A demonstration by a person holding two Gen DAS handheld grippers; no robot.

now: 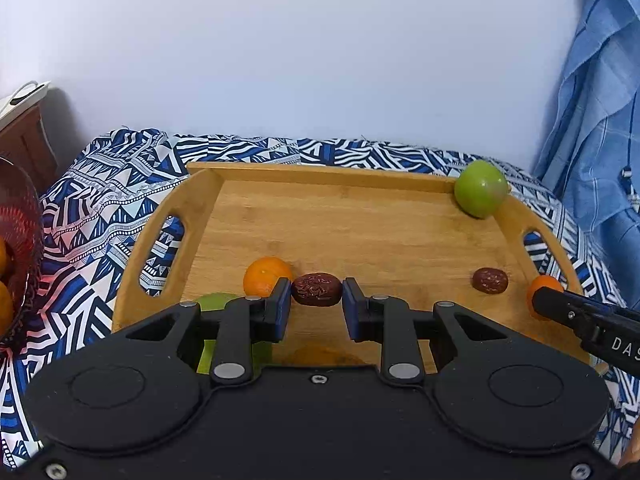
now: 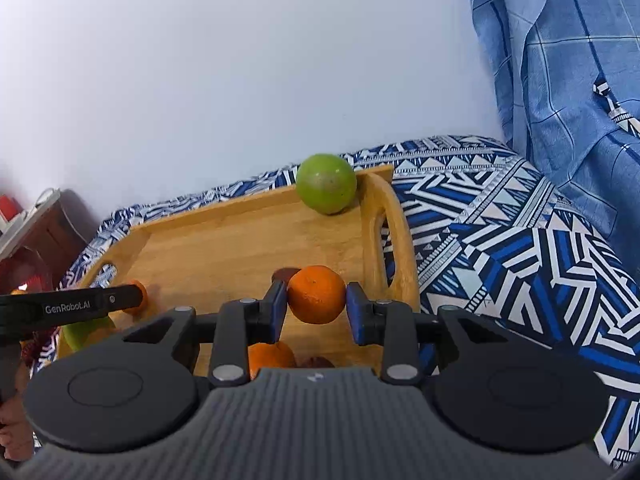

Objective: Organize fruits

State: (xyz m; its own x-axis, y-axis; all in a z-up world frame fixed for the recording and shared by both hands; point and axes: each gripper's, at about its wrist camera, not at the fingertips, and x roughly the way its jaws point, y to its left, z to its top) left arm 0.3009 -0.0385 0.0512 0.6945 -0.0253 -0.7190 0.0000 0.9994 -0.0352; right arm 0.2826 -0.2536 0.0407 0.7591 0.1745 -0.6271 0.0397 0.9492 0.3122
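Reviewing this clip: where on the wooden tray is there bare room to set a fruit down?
The tray is bare across its middle and far left, between the left handle slot and the green apple in the far right corner. The near edge is crowded: an orange, dates and both tools.

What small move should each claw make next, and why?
Probably lift both straight up off the wooden tray. The left claw is already shut on a red date, and the right claw is shut on an orange. A red bowl holding oranges stands left of the tray, a likely place for the orange.
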